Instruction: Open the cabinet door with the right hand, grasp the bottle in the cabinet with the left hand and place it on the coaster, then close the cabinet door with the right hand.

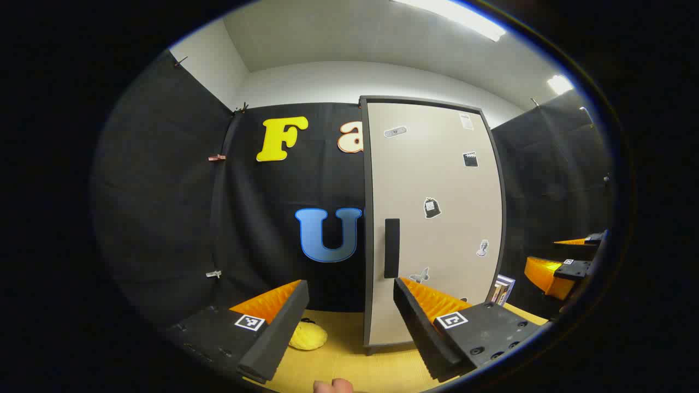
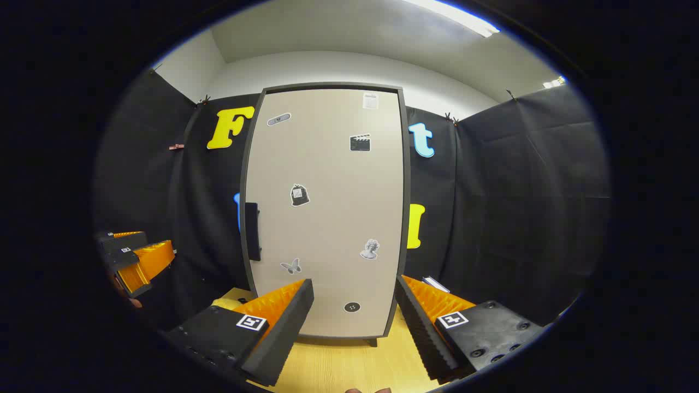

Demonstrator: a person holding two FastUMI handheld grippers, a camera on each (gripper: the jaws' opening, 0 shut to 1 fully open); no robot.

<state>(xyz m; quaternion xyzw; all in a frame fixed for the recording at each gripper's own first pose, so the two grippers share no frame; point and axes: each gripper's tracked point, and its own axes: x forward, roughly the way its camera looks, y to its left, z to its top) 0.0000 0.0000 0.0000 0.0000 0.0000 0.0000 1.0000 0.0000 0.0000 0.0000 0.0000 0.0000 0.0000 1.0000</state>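
1. Fingers of the left gripper [image 1: 349,305] are spread wide, holding nothing, in the left gripper view; the cabinet door [image 1: 434,218] stands shut (stickers dot it), handle [image 1: 391,248] just beyond.
2. Right gripper view: right gripper [image 2: 354,305] fingers likewise spread, facing the shut door.
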